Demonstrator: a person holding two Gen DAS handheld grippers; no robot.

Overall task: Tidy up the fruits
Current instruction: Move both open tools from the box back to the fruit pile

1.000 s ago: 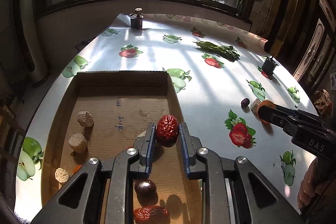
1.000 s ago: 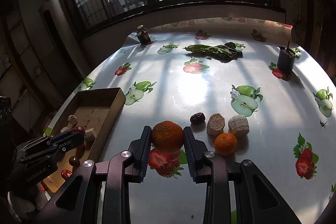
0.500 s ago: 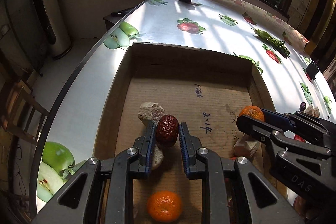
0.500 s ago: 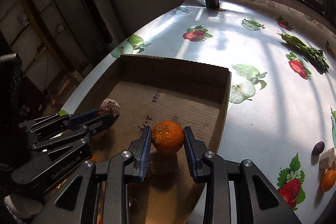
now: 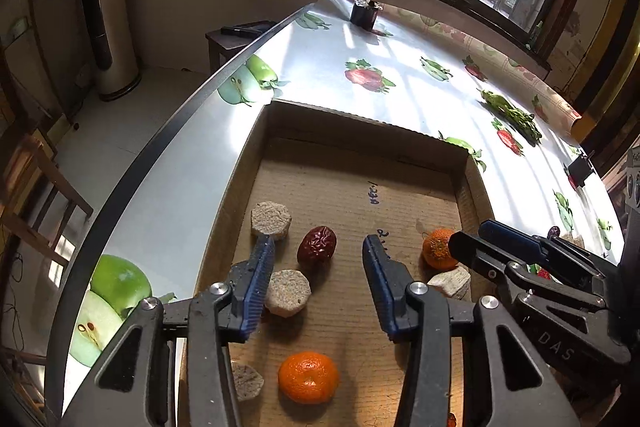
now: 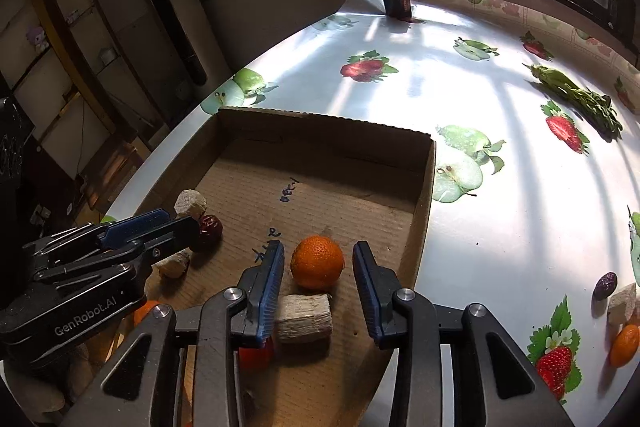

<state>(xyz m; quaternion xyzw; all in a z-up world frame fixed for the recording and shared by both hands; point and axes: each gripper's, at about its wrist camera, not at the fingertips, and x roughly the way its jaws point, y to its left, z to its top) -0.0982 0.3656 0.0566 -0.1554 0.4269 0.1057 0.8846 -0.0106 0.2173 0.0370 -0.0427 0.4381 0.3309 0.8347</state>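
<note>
Cardboard box (image 5: 280, 155) crowded. Left gripper (image 5: 318, 259) jaws opening, red date (image 5: 317, 247) loose on box floor between them. Right gripper (image 6: 318, 263) likewise opening around tangerine (image 6: 317, 261). Risk: withdrawing fingers nudge round fruit, rolling it.

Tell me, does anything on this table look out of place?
Yes: a bunch of green vegetables lies alone on the far tablecloth, and a dark date, a beige chunk and an orange sit outside the cardboard box.
</note>
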